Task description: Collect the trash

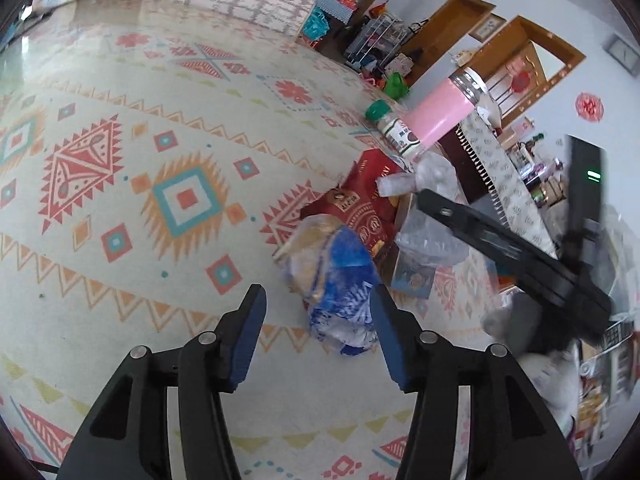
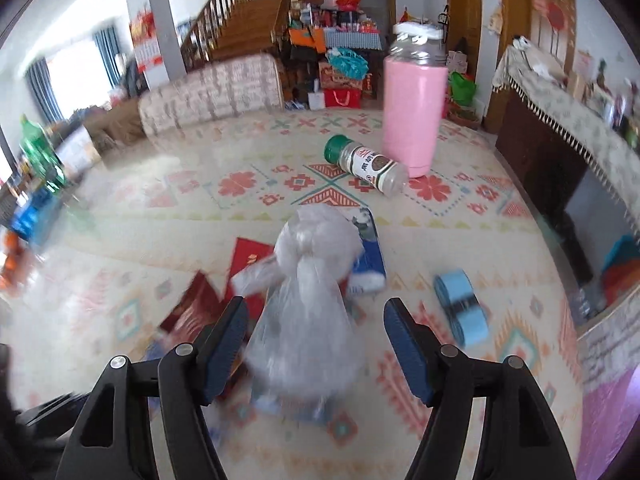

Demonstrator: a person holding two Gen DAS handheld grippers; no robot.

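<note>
Trash lies scattered on the patterned rug [image 1: 120, 160]. The left tool [image 1: 318, 322] hangs with jaws apart, gripping nothing, a blue-and-white wrapper [image 1: 340, 280] just beyond its tips. The right tool [image 2: 316, 326] is spread wide around a knotted clear bag [image 2: 308, 300] (blurred; pads not touching). A green-capped bottle [image 2: 366, 164] lies beside a pink flask [image 2: 412, 108].

Crumpled blue-and-white wrapper [image 1: 340, 280] and knotted clear bag [image 2: 308, 300] on rug

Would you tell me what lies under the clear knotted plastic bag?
Under the clear knotted plastic bag: a red flat packet and a blue-and-white box, both partly covered.
</note>
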